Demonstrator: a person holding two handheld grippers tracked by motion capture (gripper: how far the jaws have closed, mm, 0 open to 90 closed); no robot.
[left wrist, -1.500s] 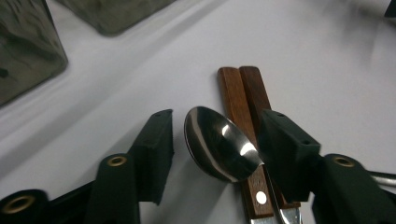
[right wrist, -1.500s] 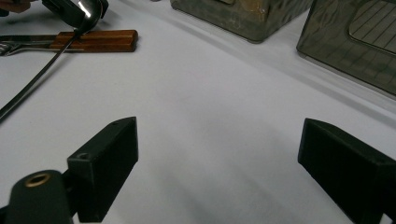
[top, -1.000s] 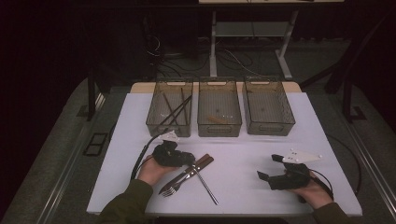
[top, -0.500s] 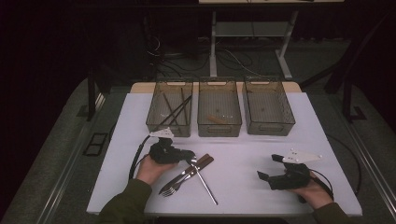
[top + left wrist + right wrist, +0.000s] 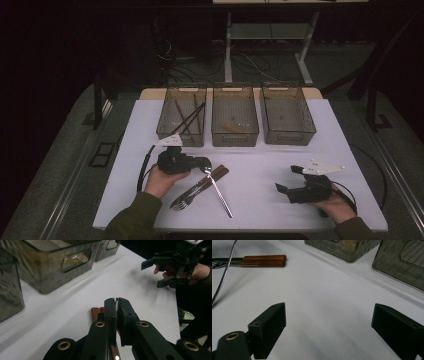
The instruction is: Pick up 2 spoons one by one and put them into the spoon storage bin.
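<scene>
High view: left hand-held gripper has closed on the metal utensil, lifting slightly.

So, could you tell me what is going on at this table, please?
A person is working with cutlery lying in front of three mesh bins. The left gripper has just closed on a thin metal utensil, beside the wooden-handled pieces and a fork on the white table. The right gripper rests open, apart from them.
</scene>
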